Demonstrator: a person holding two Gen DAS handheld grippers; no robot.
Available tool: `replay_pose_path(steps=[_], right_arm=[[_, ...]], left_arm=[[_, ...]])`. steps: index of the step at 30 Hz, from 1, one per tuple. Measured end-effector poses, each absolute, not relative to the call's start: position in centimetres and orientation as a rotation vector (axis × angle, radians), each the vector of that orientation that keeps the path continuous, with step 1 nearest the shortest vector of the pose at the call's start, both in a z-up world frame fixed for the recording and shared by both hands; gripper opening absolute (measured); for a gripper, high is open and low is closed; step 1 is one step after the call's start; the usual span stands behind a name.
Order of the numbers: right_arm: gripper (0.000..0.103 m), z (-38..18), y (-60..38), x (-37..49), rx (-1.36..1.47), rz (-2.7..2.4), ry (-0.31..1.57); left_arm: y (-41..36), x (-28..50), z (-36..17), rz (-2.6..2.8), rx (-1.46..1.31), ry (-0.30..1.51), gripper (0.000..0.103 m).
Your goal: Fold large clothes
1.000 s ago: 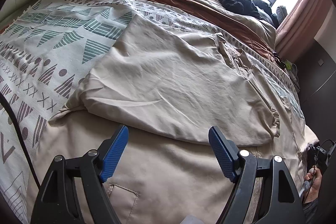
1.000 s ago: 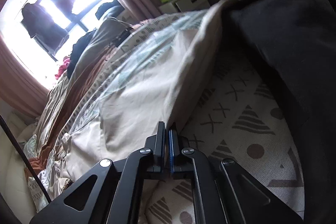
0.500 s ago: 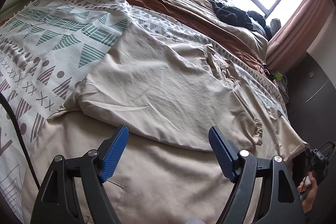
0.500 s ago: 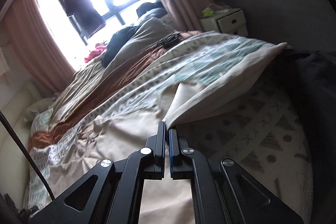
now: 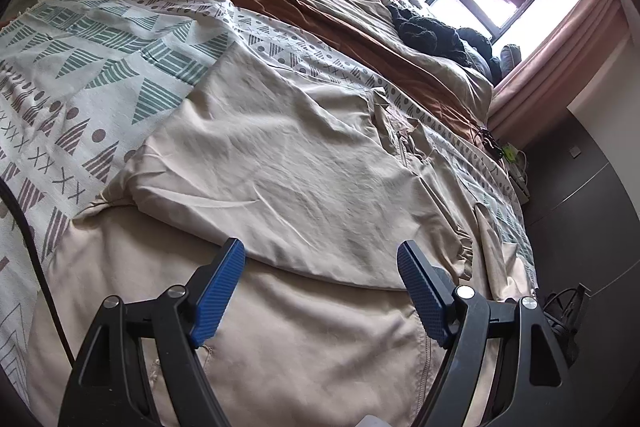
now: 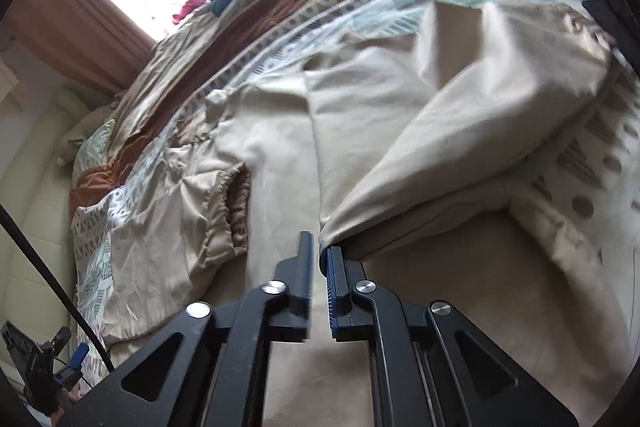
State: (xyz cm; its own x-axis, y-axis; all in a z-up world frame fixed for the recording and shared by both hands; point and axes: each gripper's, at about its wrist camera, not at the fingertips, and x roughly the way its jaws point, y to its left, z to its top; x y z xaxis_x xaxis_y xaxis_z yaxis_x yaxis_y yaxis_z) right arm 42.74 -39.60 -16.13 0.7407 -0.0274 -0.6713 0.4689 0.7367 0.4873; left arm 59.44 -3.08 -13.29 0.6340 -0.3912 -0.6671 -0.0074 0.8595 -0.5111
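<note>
- On the patterned bedspread (image 5: 80, 75) lies the beige jacket (image 5: 280, 167), 1 flap folded over;
- right gripper (image 6: 320, 259) has just been parting, its jaws barely apart, the fabric corner at its tips apparently released;
- left gripper (image 5: 320, 287) gapes wide, empty;
- advice: let go fully, then smooth the fold.

Bed (image 5: 52, 39) with patterned cover, beige garment (image 5: 280, 167) spread across it, rumpled brown-tan duvet (image 5: 320, 11) beyond

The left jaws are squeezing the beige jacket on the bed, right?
No. The left gripper has its jaws wide apart with nothing pinched between them, as the left wrist view shows. The beige jacket does lie on the bed.
</note>
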Motion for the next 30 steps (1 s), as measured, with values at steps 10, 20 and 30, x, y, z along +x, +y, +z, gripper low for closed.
replay_pose_path(steps=[10,20,30], right_arm=[[0.072,-13.9,-43.6,37.6,0.815,-0.315,0.497],[0.072,-18.3,-52.2,35.1,0.992,-0.508,0.429],[0.009,-20.9,-56.6,35.9,1.101,-0.582,0.366]], left_arm=[[-2.9,59.4,-13.5,-0.215,-0.495,0.870,0.080],[-2.3,59.8,-14.3,-0.181,-0.475,0.885,0.080],[-2.4,60.1,-14.7,-0.171,-0.457,0.897,0.080]])
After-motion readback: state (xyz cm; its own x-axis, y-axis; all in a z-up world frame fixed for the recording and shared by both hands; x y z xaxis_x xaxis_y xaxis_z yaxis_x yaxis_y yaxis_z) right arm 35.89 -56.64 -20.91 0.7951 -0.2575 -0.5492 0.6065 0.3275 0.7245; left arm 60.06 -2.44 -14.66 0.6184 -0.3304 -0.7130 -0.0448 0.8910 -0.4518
